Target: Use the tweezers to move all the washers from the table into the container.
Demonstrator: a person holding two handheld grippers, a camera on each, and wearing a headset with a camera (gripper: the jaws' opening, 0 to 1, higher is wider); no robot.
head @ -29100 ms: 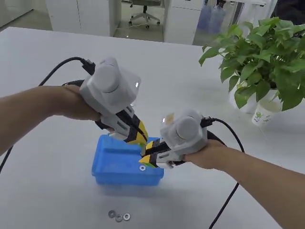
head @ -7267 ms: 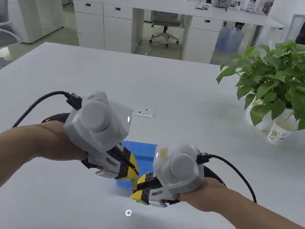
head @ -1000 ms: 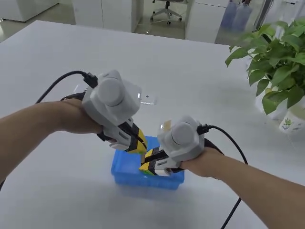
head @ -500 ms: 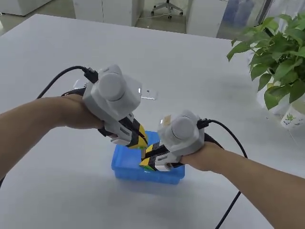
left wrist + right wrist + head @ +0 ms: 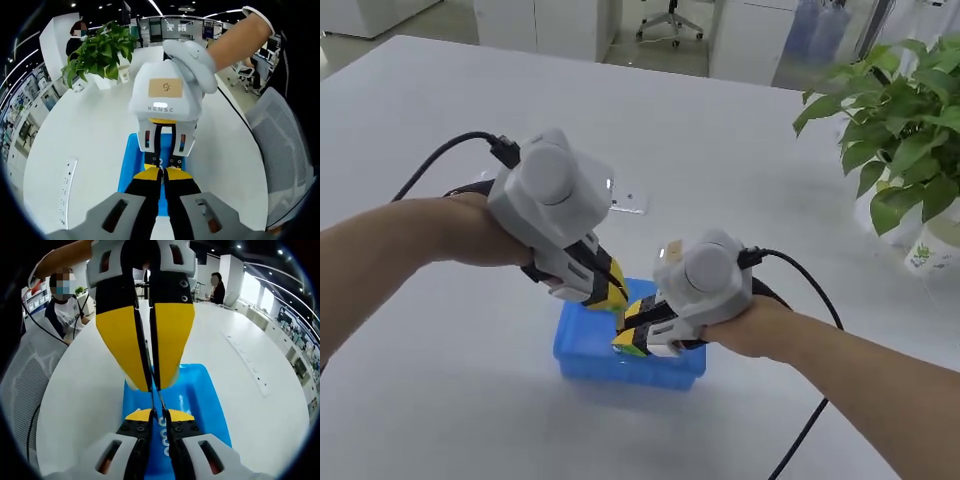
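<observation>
Now my two grippers meet tip to tip right above the blue container (image 5: 582, 352). The tweezers (image 5: 155, 401) run as two thin metal arms from between the jaws of my left gripper (image 5: 613, 296) down into the jaws of my right gripper (image 5: 628, 340). Both pairs of jaws are pressed nearly together, each pinching the tweezers, with only a thin slit between the yellow tips. Directly under my right jaws, on the container floor, lie what I take for washers (image 5: 163, 434); they are small pale rings and the view there is poor.

I judge that the step in hand is the release over the container. To do it well, I should keep the left jaws firm on the tweezers and ease only the right jaws, so that the arms spring apart. I should hold the tweezer tips low between the walls, so a washer drops flat and does not bounce out onto the table (image 5: 740, 170).
</observation>
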